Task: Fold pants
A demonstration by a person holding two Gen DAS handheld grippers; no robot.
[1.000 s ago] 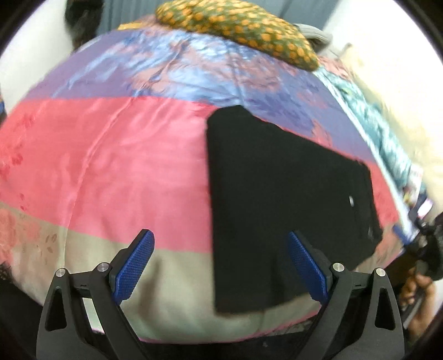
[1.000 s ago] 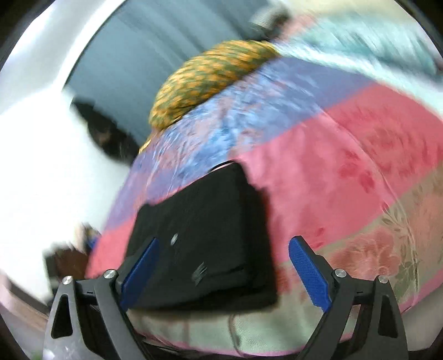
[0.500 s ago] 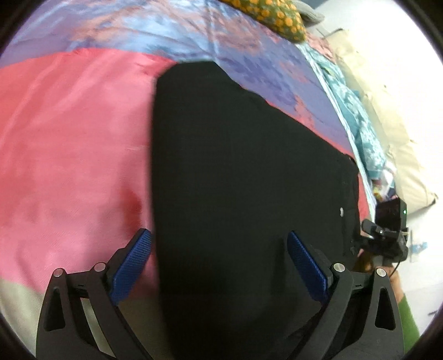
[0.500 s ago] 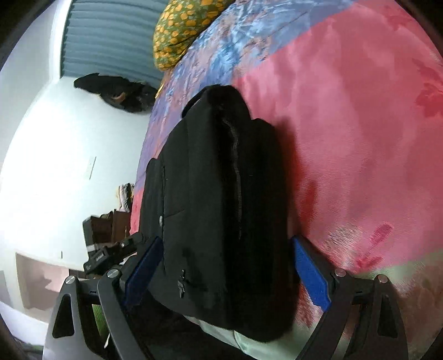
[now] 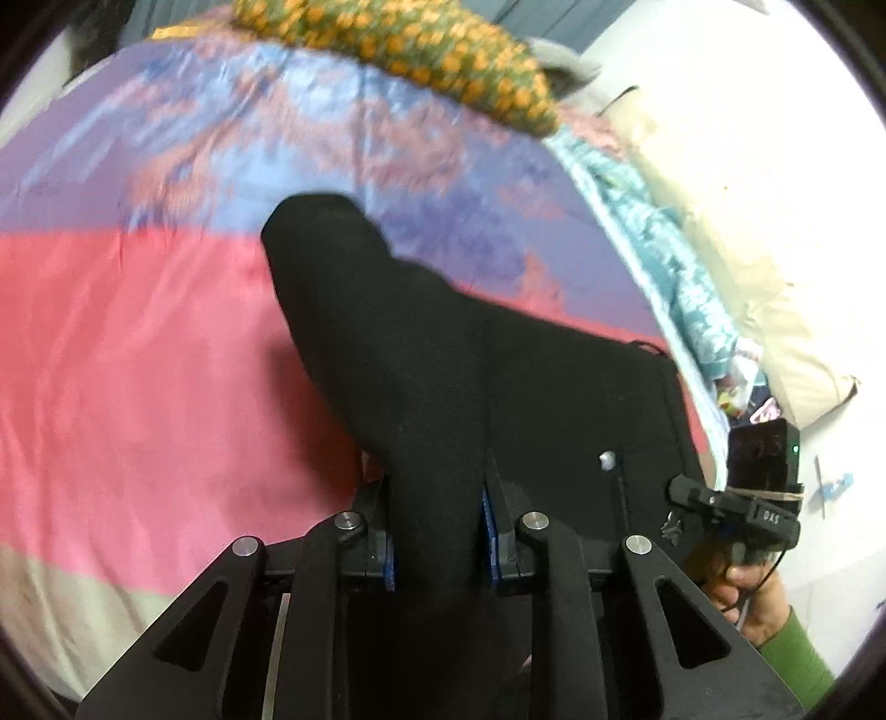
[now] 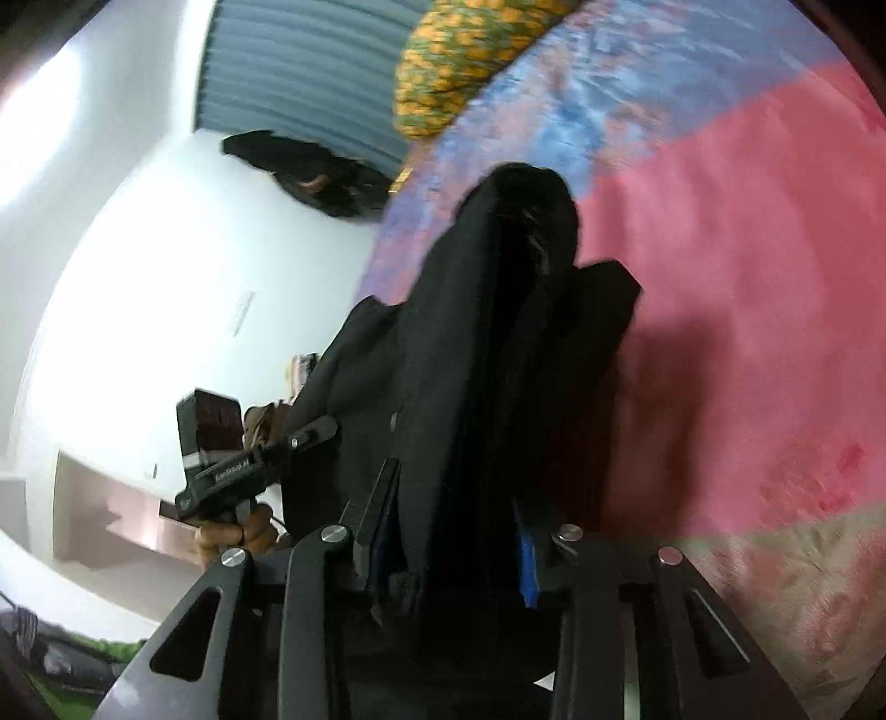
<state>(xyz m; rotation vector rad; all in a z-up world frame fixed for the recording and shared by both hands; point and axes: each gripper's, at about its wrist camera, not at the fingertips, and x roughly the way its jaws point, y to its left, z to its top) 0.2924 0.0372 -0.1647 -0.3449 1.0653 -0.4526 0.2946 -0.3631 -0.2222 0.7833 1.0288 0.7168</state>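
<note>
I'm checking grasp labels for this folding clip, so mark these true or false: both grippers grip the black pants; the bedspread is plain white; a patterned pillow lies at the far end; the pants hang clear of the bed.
1. Both grippers grip the black fabric pants: true; the left gripper and right gripper, jaws just closed, pinch fabric.
2. False: the satin bedspread is pink, purple and blue.
3. True: orange-and-green patterned pillow.
4. False: their far end rests on it.

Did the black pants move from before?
Yes. The pants lay flat on the pink stripe; now their near edge is bunched up off it, pinched in the left hand-held gripper, whose jaws just closed.
</note>
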